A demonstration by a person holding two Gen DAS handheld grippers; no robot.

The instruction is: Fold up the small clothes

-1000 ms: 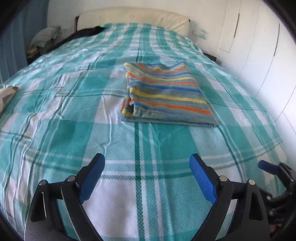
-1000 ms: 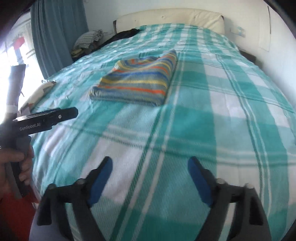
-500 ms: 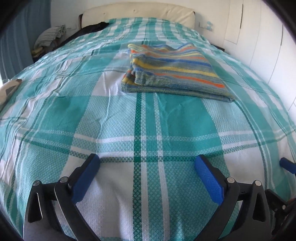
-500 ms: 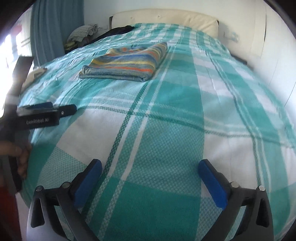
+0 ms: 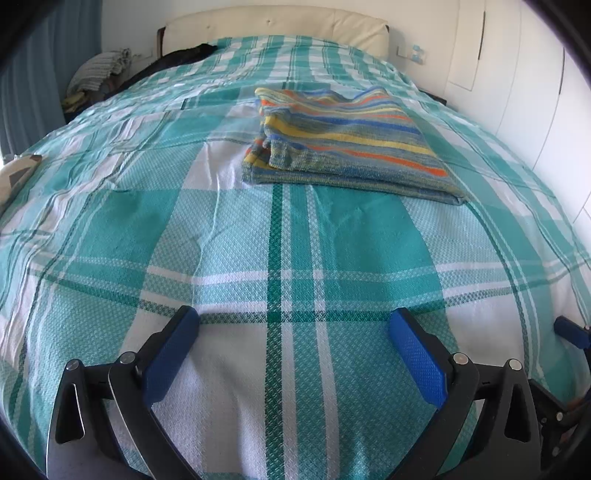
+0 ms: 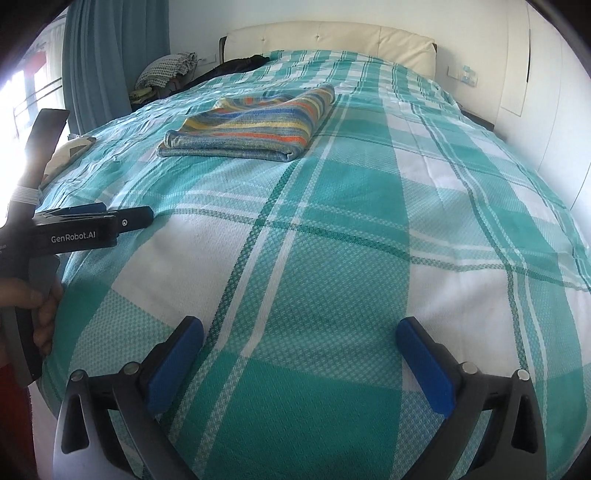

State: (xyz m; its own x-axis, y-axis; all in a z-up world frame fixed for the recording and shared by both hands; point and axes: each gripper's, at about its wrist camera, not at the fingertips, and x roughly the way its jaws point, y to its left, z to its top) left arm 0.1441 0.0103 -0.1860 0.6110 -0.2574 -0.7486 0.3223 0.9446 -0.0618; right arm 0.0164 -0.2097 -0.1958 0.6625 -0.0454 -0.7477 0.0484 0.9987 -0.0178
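Bed cover (image 5: 110, 221): teal-and-white plaid with thin dark green lines. Folded garment (image 5: 343, 144): horizontal stripes of blue, yellow, orange and grey-green. Headboard (image 5: 273, 22) cream; curtain (image 6: 110, 55) blue-teal; gripper fingers (image 5: 173, 354) black with bright blue textured pads; heap by the headboard (image 6: 240, 62) black.

Left of the bed (image 5: 110, 258), a patterned cushion (image 5: 16, 173) gets cut by the frame edge. Clothes pile (image 6: 166, 70) by the headboard (image 6: 325, 40): too small to sort. Person's hand (image 6: 33, 306) half out of frame.
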